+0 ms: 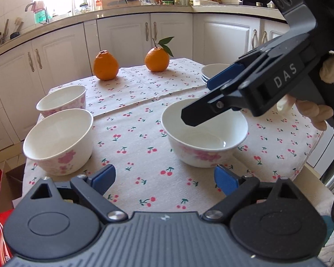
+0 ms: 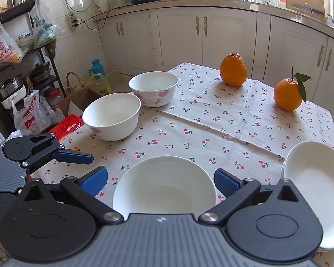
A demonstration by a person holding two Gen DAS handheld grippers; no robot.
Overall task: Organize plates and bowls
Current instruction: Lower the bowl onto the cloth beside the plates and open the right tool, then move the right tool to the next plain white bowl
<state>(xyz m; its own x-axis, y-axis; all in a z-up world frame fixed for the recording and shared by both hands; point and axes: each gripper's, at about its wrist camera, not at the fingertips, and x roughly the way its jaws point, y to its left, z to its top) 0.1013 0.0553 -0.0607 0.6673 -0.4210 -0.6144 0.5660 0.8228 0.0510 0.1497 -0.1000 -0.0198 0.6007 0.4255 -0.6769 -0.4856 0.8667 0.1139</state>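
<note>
Three white bowls with pink flowers stand on the cherry-print tablecloth. One bowl (image 1: 203, 133) (image 2: 164, 185) sits mid-table. My right gripper (image 2: 160, 181) (image 1: 197, 102) is open and hovers over this bowl, its fingers on either side of it. Two more bowls (image 1: 59, 141) (image 1: 62, 100) stand at the left edge, also in the right wrist view (image 2: 112, 115) (image 2: 153, 87). A stack of white plates (image 2: 314, 191) (image 1: 211, 72) lies at the right. My left gripper (image 1: 164, 181) is open and empty over the near cloth.
Two oranges (image 1: 106, 65) (image 1: 157, 59) stand at the far side of the table. White kitchen cabinets (image 1: 122, 37) run behind. A red box (image 2: 66, 126) and bags lie on the floor left of the table.
</note>
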